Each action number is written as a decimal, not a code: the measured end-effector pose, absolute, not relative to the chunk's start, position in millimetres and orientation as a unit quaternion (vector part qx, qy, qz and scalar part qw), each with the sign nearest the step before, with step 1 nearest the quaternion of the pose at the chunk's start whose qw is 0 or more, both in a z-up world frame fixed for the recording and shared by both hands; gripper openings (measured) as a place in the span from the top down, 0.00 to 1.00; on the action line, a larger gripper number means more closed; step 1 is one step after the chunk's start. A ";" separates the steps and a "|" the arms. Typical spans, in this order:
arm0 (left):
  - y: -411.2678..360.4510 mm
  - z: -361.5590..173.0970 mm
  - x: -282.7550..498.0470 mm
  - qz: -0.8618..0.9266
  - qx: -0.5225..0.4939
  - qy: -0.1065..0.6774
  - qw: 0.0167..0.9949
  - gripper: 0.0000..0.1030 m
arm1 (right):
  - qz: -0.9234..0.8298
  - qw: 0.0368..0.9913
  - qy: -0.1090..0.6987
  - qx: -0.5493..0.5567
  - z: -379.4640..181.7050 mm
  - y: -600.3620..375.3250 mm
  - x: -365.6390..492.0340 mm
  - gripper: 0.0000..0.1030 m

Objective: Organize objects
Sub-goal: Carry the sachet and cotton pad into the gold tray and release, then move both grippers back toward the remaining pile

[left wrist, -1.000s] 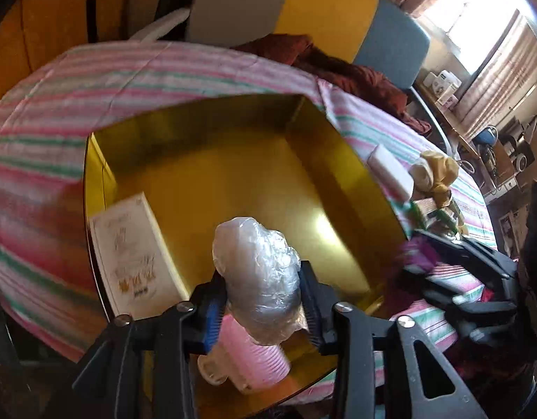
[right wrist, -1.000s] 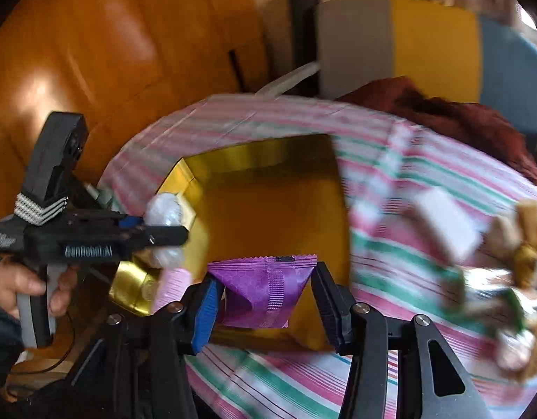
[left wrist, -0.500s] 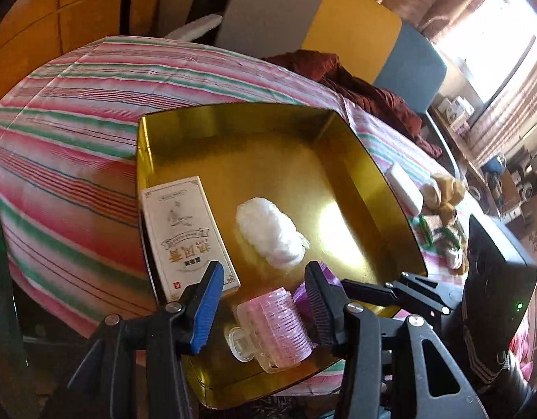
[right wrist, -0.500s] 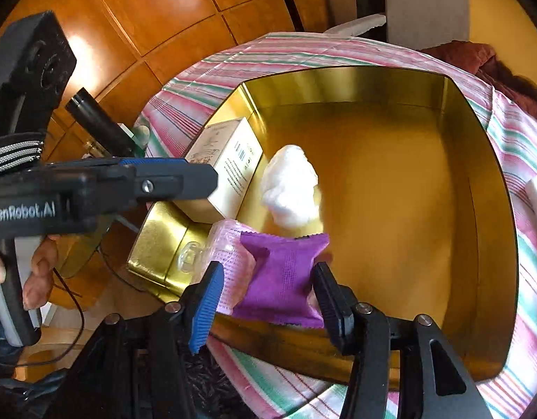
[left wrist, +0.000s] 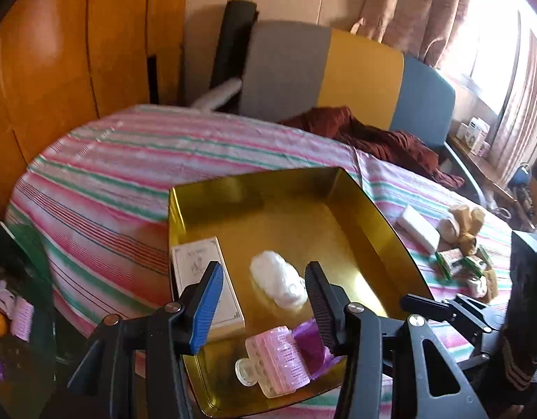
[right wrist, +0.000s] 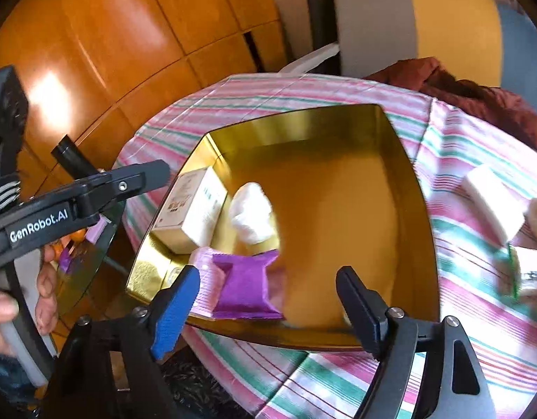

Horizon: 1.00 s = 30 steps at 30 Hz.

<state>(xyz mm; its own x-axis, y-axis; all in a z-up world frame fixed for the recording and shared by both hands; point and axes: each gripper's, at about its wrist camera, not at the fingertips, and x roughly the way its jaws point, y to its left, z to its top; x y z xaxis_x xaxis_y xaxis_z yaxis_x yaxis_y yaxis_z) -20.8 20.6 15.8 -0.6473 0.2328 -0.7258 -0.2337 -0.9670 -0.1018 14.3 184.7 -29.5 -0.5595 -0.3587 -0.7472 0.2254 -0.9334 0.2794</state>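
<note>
Both hand-held grippers, left and right, spread, empty. Purple foil sachet deposited in gold square tin tray; next: white rectangular bar on striped desk.

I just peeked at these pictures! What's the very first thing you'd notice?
The shiny gold tray on the striped tablecloth grabs the eye first. Inside it, near the front, lie a bright purple packet touching a pink hair roller, with a white wrapped bundle and a white box just behind. Both tools hang open above the tray's near edge.
</note>
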 end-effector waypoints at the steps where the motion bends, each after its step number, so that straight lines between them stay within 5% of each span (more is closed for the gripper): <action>1: 21.4 17.0 -18.5 0.911 -0.394 0.005 0.125 0.52 | -0.882 0.162 -0.075 0.437 -28.4 185.1 14.6 0.20; 30: 55.2 22.2 7.5 0.919 -0.364 0.075 0.135 0.52 | -0.918 0.062 -0.074 0.384 -8.5 231.3 44.3 0.07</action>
